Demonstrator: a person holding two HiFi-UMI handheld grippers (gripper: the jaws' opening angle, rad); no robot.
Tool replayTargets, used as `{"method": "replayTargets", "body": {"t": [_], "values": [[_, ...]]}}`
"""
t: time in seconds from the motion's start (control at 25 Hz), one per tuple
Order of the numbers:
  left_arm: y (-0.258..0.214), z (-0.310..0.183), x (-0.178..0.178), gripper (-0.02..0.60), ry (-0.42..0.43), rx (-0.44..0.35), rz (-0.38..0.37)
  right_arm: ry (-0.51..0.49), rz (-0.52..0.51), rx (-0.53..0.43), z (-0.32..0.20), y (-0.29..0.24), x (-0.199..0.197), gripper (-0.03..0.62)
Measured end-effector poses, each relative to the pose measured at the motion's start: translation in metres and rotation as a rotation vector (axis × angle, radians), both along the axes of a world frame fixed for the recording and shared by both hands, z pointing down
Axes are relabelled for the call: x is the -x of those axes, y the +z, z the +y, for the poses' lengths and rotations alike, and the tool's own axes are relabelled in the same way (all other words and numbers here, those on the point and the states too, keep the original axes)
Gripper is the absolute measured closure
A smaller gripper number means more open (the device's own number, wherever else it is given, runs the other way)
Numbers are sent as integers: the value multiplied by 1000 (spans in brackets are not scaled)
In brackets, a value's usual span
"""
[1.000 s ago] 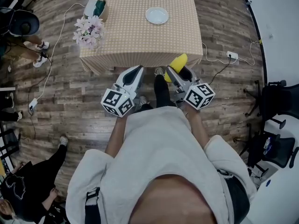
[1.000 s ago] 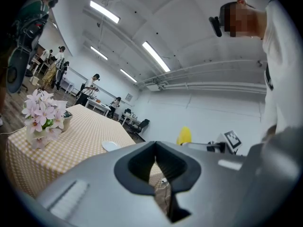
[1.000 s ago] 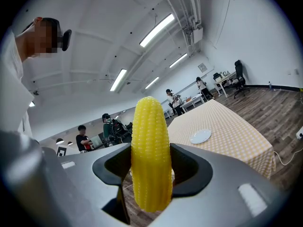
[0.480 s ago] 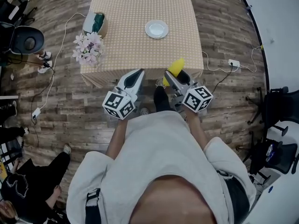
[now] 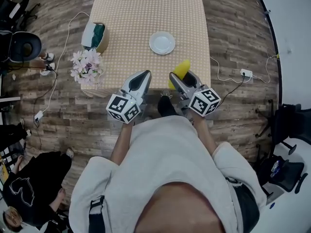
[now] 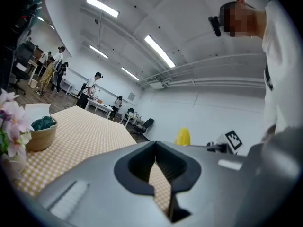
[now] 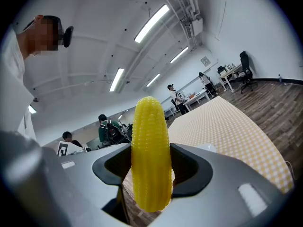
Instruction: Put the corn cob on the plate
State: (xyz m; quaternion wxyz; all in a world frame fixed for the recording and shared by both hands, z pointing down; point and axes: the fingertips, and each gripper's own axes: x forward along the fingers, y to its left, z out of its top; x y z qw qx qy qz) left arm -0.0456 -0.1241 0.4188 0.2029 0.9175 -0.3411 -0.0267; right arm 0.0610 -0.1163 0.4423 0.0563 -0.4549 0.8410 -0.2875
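A yellow corn cob point(image 7: 151, 160) stands upright between the jaws of my right gripper point(image 7: 152, 150), which is shut on it. In the head view the corn cob point(image 5: 181, 70) and right gripper point(image 5: 181, 77) hang over the near edge of the checkered table point(image 5: 136, 13). The white plate point(image 5: 162, 42) lies empty on the cloth, a little beyond and left of the cob. My left gripper point(image 5: 142, 77) hovers beside the right one at the table edge, shut and holding nothing. In the left gripper view the left gripper point(image 6: 155, 148) has its tips together, and the corn cob point(image 6: 182, 137) shows to the right.
A bunch of pink flowers point(image 5: 86, 67) stands at the table's near left corner, with a basket holding a green cloth point(image 5: 95, 35) behind it. Cables and a power strip point(image 5: 245, 73) lie on the wooden floor. People and office chairs are at the left and right.
Both grippers have moved forward to the table. The corn cob, earlier in front of the table edge, is now above it, and the plate is nearer.
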Motion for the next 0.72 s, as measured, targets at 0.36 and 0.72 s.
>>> {"method": "replayTargets", "body": {"t": [0.36,0.72], "values": [[-12,-70,-53,574,-36,-14,-20,-69,-28,-10,-73,-7,-38,345],[-14,-116,-86,574,-64,-14,-56,-109,-64,-16,-122,-9,-62,347]]}}
